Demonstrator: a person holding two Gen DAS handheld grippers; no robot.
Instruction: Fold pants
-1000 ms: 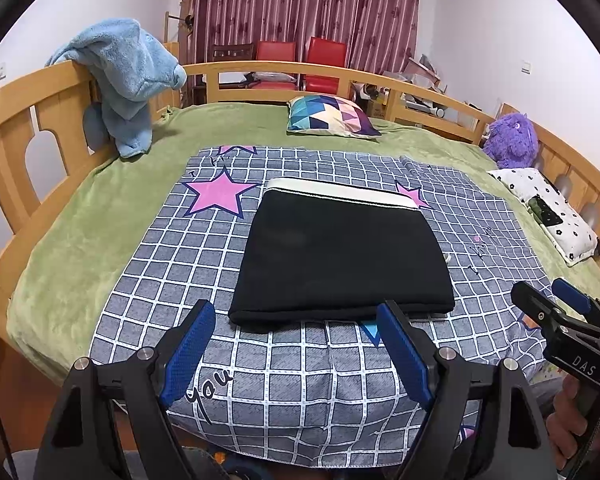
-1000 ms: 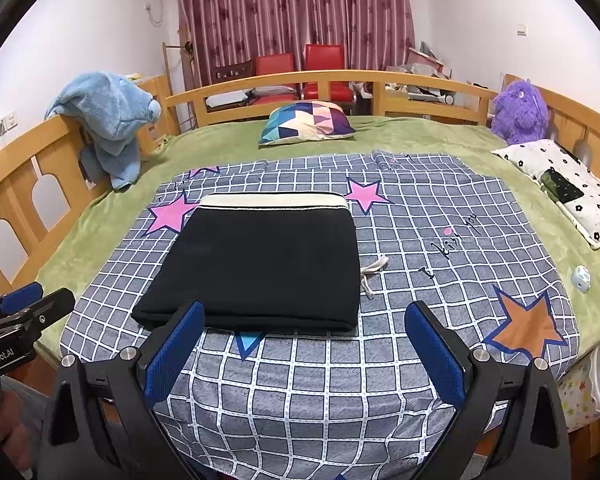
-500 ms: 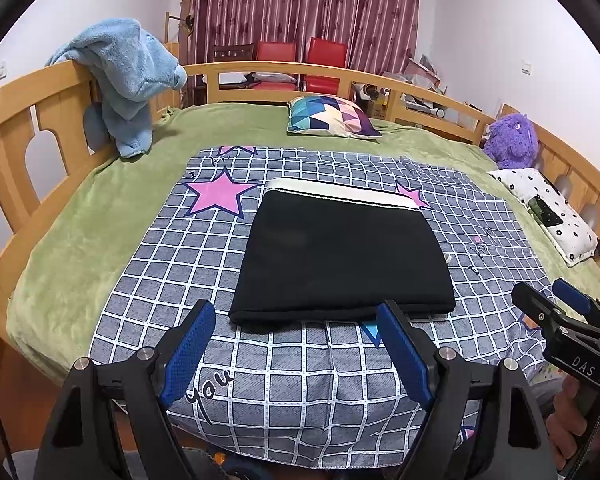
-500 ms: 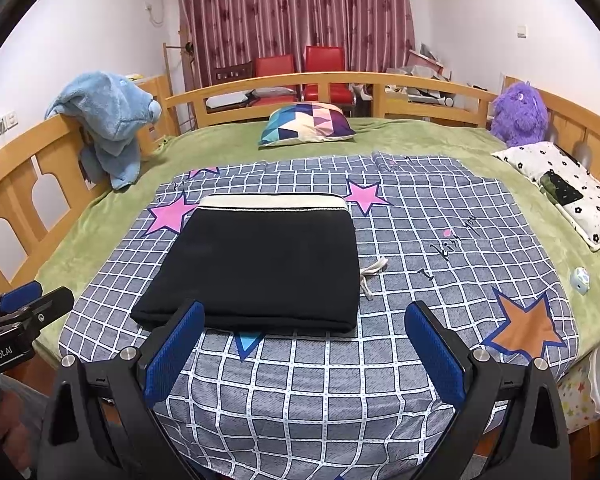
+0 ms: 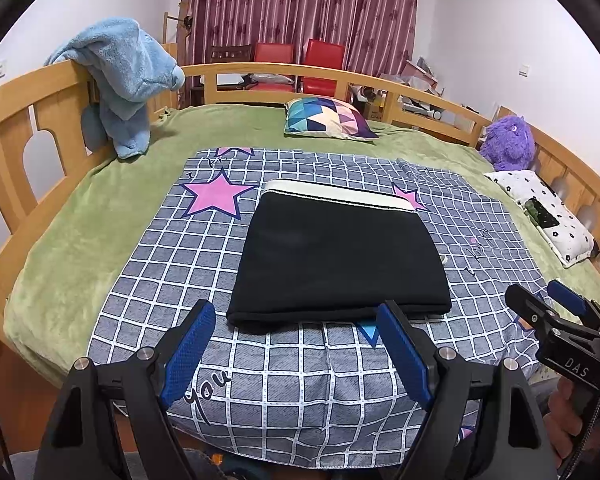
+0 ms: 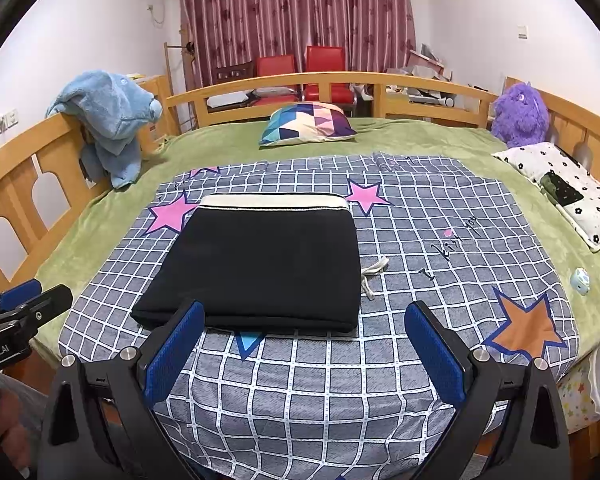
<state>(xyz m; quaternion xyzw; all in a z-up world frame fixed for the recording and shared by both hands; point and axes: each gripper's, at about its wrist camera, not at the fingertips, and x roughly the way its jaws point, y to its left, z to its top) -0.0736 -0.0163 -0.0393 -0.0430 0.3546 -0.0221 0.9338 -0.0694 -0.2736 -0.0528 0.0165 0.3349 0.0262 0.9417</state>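
Below, the left gripper (image 5: 296, 354) and right gripper (image 6: 306, 354) hover with jaws spread wide, empty — just short of the folded black pants (image 6: 260, 264), which lie flat on the checked blanket (image 6: 420, 248) of the bed (image 6: 228, 144).

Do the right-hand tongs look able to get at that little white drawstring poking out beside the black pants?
Probably yes. The right tongs stand open and empty short of the folded pants; the drawstring lies loose on the checked blanket at their right edge, with nothing over it.
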